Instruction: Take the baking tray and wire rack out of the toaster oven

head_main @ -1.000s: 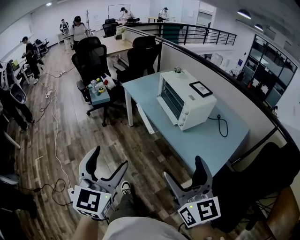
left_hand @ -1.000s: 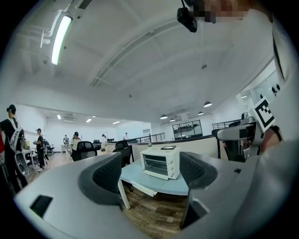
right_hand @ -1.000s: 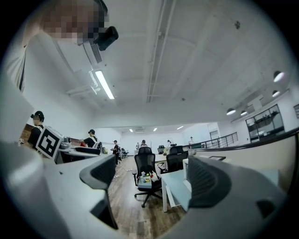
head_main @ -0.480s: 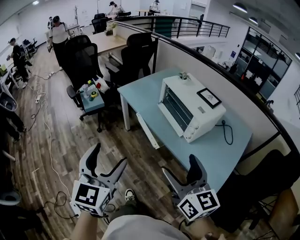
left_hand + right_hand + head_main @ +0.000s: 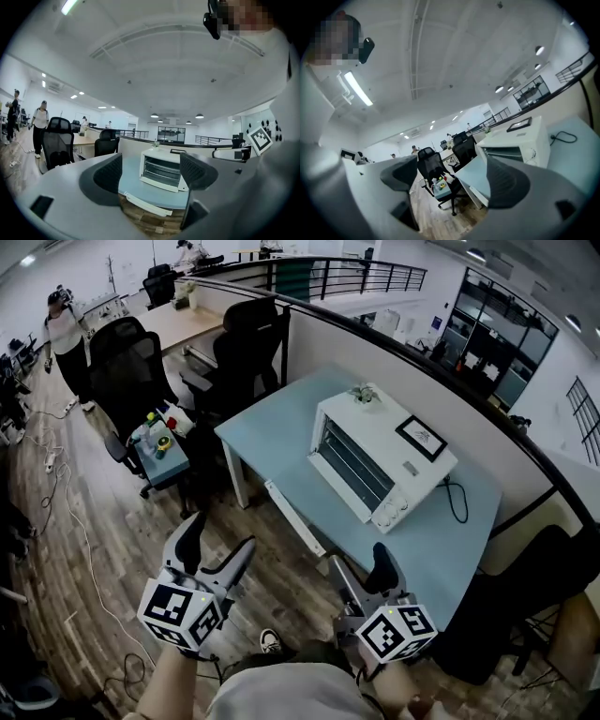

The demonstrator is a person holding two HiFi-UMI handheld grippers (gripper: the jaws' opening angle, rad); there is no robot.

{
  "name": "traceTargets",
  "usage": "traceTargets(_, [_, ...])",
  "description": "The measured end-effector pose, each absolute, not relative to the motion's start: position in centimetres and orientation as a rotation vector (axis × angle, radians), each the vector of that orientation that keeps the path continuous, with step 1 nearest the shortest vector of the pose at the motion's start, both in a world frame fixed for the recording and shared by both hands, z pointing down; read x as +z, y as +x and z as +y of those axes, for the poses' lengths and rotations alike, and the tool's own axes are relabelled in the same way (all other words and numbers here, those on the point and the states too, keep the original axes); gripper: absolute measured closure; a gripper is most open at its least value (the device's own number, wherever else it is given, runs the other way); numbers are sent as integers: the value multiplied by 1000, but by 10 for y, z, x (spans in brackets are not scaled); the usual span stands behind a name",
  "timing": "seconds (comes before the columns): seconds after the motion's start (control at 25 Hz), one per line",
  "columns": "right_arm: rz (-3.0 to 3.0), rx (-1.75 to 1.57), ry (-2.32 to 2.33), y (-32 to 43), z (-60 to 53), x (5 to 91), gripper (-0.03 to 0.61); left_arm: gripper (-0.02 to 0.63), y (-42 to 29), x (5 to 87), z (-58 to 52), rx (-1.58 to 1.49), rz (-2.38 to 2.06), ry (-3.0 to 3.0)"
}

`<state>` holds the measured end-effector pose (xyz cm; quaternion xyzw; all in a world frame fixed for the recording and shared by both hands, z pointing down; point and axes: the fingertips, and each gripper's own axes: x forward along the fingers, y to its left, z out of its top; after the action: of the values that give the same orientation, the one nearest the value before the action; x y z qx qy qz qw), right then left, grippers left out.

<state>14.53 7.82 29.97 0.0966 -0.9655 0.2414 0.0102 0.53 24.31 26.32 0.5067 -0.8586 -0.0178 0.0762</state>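
A white toaster oven (image 5: 377,461) stands on the light blue table (image 5: 281,442), its glass door closed. Behind the glass, the left gripper view shows horizontal rack bars in the toaster oven (image 5: 161,169); I cannot make out a baking tray. My left gripper (image 5: 218,536) hangs open and empty over the wood floor, well short of the table. My right gripper (image 5: 359,563) is open and empty too, near the table's front edge. The left gripper (image 5: 152,171) points at the oven from a distance. Past the right gripper (image 5: 452,180), the oven (image 5: 520,140) shows at the right.
A framed picture (image 5: 426,437) and a small plant (image 5: 364,393) sit on the oven's top. A black cord (image 5: 457,498) runs behind it. Black office chairs (image 5: 246,343) stand left of the table, beside a small cart (image 5: 159,442) of coloured items. A partition wall (image 5: 422,395) backs the table.
The view has swung and moved closer to the table, so the oven now looks larger and more central. Both grippers came along toward the table and stay open and empty.
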Motion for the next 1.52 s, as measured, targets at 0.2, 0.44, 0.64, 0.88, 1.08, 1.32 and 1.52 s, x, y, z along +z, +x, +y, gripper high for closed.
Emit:
traceTargets(0.2, [-2970,970,449,129,54,319,138,229,-28,275,216,-213,-2476,1561])
traceTargets(0.44, [-2920,1150,609,114,17,343,164,229,-61,298,179,-370,-2343,1577])
traceTargets(0.64, [-2881,1290,619,84,-6,368,169,229,-92,323,146,-440,-2256,1584])
traceTargets(0.88, [-2805,1516,702,45,-49,401,173,229,-135,357,88,-478,-2142,1580])
traceTargets(1.08, [-2722,1626,785,25,-86,432,190,229,-164,383,32,-493,-2048,1582])
traceTargets(1.32, [-2679,1684,898,9,-133,460,217,229,-185,419,-40,-514,-1903,1566])
traceTargets(1.52, [-2590,1793,980,1,-163,491,233,242,-194,451,-86,-558,-1776,1530])
